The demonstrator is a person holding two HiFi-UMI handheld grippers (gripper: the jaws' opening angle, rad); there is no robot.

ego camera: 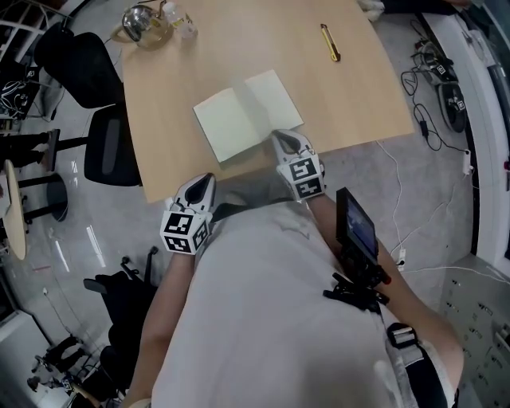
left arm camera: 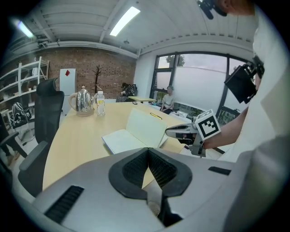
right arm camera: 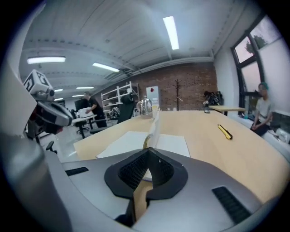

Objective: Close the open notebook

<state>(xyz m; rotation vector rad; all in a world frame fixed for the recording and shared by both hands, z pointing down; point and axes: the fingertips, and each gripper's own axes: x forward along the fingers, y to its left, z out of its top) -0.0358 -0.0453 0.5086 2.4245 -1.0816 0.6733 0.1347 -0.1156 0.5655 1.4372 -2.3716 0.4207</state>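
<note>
An open notebook (ego camera: 239, 119) with blank cream pages lies on the wooden table (ego camera: 175, 72), near its front edge. My right gripper (ego camera: 280, 137) is at the notebook's near edge, close to the spine. In the right gripper view its jaws (right arm camera: 147, 152) are shut, and a notebook page (right arm camera: 156, 122) curls out of them and stands up edge-on between the flat halves. The left gripper view shows that raised page (left arm camera: 147, 127) with the right gripper (left arm camera: 174, 131) at its edge. My left gripper (ego camera: 203, 182) hangs off the table's near edge, shut and empty (left arm camera: 148, 150).
A metal kettle (ego camera: 139, 24) and a small water bottle (ego camera: 185, 22) stand at the table's far left corner. A yellow utility knife (ego camera: 331, 42) lies far right. A black office chair (ego camera: 100, 88) stands left of the table, and cables (ego camera: 426, 80) trail on the floor at right.
</note>
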